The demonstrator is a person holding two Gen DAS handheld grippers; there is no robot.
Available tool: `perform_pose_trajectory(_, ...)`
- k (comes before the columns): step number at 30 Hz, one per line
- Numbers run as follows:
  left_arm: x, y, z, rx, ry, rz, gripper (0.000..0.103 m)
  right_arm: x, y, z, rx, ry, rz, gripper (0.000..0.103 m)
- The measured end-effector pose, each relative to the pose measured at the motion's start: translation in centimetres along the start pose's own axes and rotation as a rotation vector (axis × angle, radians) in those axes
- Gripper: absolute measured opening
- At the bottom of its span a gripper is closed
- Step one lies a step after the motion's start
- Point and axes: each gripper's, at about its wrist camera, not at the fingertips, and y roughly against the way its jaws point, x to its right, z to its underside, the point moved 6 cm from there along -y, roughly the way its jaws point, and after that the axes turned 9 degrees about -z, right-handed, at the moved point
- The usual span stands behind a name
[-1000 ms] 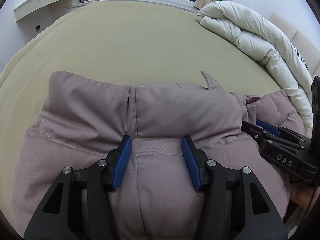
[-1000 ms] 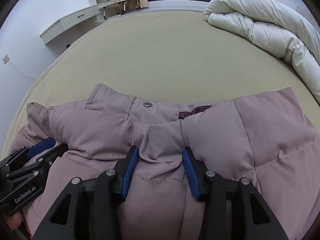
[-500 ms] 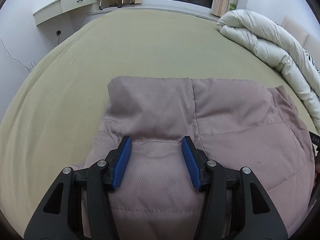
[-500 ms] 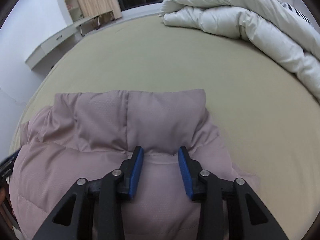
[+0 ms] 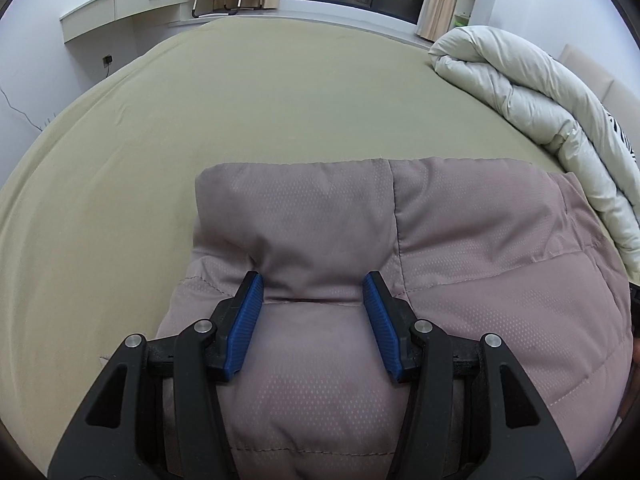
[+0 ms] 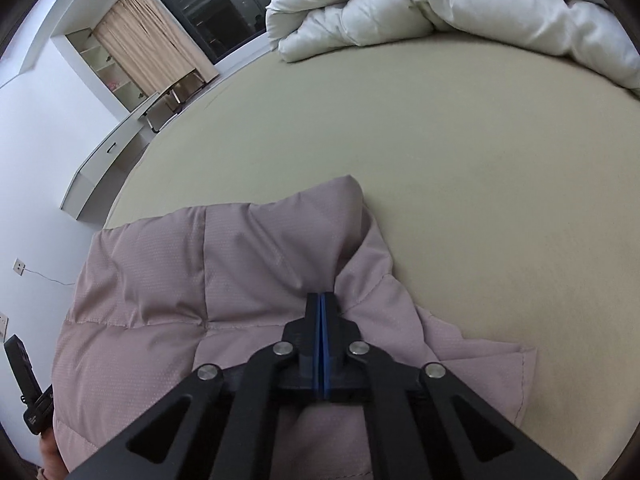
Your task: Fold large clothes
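A mauve quilted puffer jacket (image 5: 460,248) lies bunched on the near part of the olive bed sheet (image 5: 280,92). My left gripper (image 5: 313,292) is open, its blue pads either side of a puffy fold near the jacket's left end. In the right wrist view the jacket (image 6: 168,280) fills the lower left. My right gripper (image 6: 322,300) is shut, its tips pressed together on a pinch of the jacket's fabric near its right edge. The left gripper's body (image 6: 28,392) shows at the far left edge.
A rolled white duvet (image 5: 532,92) lies along the right side of the bed, also in the right wrist view (image 6: 440,4). A white desk (image 5: 132,4) and a folding table stand by the wall beyond the bed. A dark window with curtains is behind.
My right gripper has closed on the jacket fabric; it was open half a second ago. The right view has tilted and swung. The left gripper stays open on the same fold.
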Motion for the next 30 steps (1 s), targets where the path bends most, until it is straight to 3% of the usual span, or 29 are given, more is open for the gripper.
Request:
perform_pose_trajectory(3, 0.3, 1.4, 0.0, -0.021, -0.008, -0.014, 0.051, -0.7, 0.2, 0.1, -0.005, 0.032, 0.034, 0.0)
perform_pose_trajectory(4, 0.6, 2.6, 0.0, -0.015, -0.013, -0.015, 0.051, -1.0, 0.4, 0.0, -0.009, 0.045, 0.041, 0.004)
perform_pose_trajectory(6, 0.8, 6.1, 0.8, 0.015, -0.013, 0.002, 0.051, -2.4, 1.2, 0.1, -0.019, 0.103, 0.074, 0.029)
perform_pose_trajectory(7, 0.8, 7.4, 1.4, 0.028, -0.012, 0.005, 0.051, -3.6, 2.2, 0.3, -0.015, 0.131, 0.073, 0.065)
perform_pose_trajectory(8, 0.8, 8.8, 2.2, 0.037, -0.018, -0.002, 0.051, -4.9, 3.7, 0.6, 0.009, 0.148, 0.05, 0.089)
perform_pose_trajectory(9, 0.9, 9.9, 2.9, 0.038, -0.021, -0.005, 0.051, -6.3, 5.4, 1.0, 0.052, 0.163, 0.016, 0.092)
perform_pose_trajectory(12, 1.0, 12.5, 5.8, 0.028, -0.029, -0.002, 0.051, -10.9, 9.7, 3.5, 0.073, 0.289, -0.017, 0.091)
perform_pose_trajectory(14, 1.5, 12.8, 7.6, 0.014, -0.048, -0.026, 0.051, -13.3, 11.3, 6.0, 0.049, 0.376, 0.003, 0.083)
perform_pose_trajectory(16, 1.7, 12.1, 9.4, -0.002, -0.067, -0.039, 0.051, -14.5, 11.6, 8.7, 0.008, 0.447, 0.045, 0.082)
perform_pose_trajectory(18, 1.8, 11.2, 10.0, -0.011, -0.074, -0.027, 0.054, -13.7, 9.4, 11.9, -0.108, 0.51, 0.126, 0.082)
perform_pose_trajectory(19, 2.1, 10.9, 9.9, -0.019, -0.076, -0.022, 0.054, -12.9, 8.2, 13.3, -0.125, 0.53, 0.144, 0.087)
perform_pose_trajectory(21, 2.4, 10.5, 10.2, -0.028, -0.101, -0.029, 0.054, -11.9, 7.7, 13.9, -0.056, 0.58, 0.17, 0.098)
perform_pose_trajectory(23, 2.7, 9.7, 10.2, -0.034, -0.128, -0.035, 0.055, -11.2, 7.2, 13.9, -0.063, 0.516, 0.167, 0.102)
perform_pose_trajectory(27, 2.4, 10.0, 9.3, -0.11, -0.071, -0.046, 0.052, -11.3, 6.7, 13.6, -0.129, 0.514, 0.208, 0.103)
perform_pose_trajectory(28, 2.2, 11.2, 9.6, -0.109, -0.067, -0.048, 0.05, -11.3, 6.8, 13.0, -0.157, 0.496, 0.218, 0.102)
perform_pose_trajectory(30, 3.4, 14.7, 10.0, -0.045, -0.101, -0.013, 0.05, -12.5, 8.7, 13.0, -0.173, 0.445, 0.241, 0.078)
